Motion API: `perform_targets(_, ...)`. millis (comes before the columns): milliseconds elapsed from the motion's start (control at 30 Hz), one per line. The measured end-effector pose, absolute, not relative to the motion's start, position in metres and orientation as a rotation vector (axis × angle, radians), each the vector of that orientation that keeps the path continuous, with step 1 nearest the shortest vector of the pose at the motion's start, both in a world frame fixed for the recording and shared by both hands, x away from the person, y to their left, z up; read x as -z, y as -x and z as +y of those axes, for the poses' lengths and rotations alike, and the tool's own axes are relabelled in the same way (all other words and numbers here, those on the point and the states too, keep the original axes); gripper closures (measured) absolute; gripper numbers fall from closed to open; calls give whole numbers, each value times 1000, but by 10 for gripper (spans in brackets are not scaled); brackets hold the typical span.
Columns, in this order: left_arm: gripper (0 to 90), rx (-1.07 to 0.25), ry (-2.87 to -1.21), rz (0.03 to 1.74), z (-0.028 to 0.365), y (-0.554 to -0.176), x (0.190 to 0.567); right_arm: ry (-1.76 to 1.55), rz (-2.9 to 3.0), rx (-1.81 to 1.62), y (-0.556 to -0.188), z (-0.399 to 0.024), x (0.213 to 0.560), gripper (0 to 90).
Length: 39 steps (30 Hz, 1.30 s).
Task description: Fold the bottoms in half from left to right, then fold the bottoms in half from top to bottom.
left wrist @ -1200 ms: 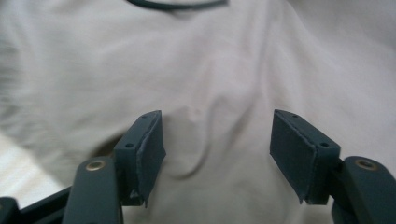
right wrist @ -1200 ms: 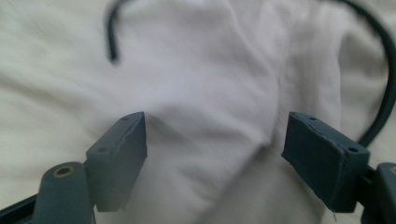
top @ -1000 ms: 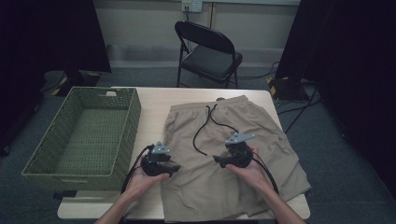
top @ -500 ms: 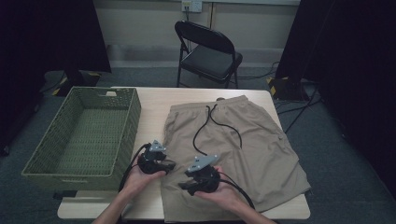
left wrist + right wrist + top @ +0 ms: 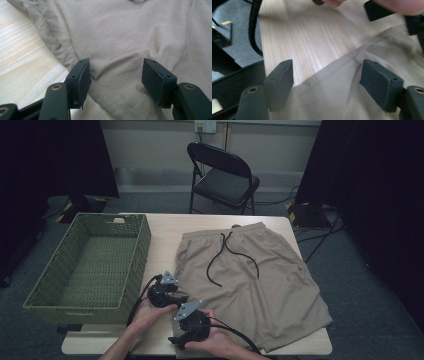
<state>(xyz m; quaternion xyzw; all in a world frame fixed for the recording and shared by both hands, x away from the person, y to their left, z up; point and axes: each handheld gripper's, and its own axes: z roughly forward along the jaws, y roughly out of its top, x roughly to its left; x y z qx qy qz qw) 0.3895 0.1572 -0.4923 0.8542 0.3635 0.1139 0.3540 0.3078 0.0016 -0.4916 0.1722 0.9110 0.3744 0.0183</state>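
Shorts (image 5: 250, 285), beige, thin fabric with a black drawstring, spread flat across the right half of the pale wooden table (image 5: 165, 227) in the high view. Green woven basket (image 5: 90, 265) parked on the left, black folding chair (image 5: 222, 175) behind. Left gripper (image 5: 186, 298) sitting at the shorts' left edge near the hem corner, right gripper (image 5: 172, 339) just below it near the table's front edge.

Left gripper view: left gripper (image 5: 115, 72) with jaws apart, hovering over the shorts (image 5: 140, 35) and straddling a raised wrinkle beside the hem seam, pads not pinching it.

Right gripper view: right gripper (image 5: 327, 80) just been opening, jaws wide, hem edge of the shorts (image 5: 342, 95) between them, nothing clamped. Bit blurry, though.
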Motion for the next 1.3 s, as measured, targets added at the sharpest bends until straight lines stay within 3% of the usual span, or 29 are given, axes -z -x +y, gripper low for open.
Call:
perform_targets(167,397,-312,-2214,938,157,-389,492,-522,2775,-1160,-302,5,499,254)
perform_targets(233,390,-307,-2214,934,156,-388,493,-486,2744,-1142,-300,5,500,298)
perform_targets(433,389,-294,-2207,935,156,-388,493,-532,2722,-1144,-306,-1,498,538)
perform_targets(800,358,-248,-2212,925,156,-387,491,-592,2738,-1131,-316,-8,495,850)
perform_targets(1300,344,-229,-2189,925,156,-387,492,-659,2694,-1228,-320,-42,473,862)
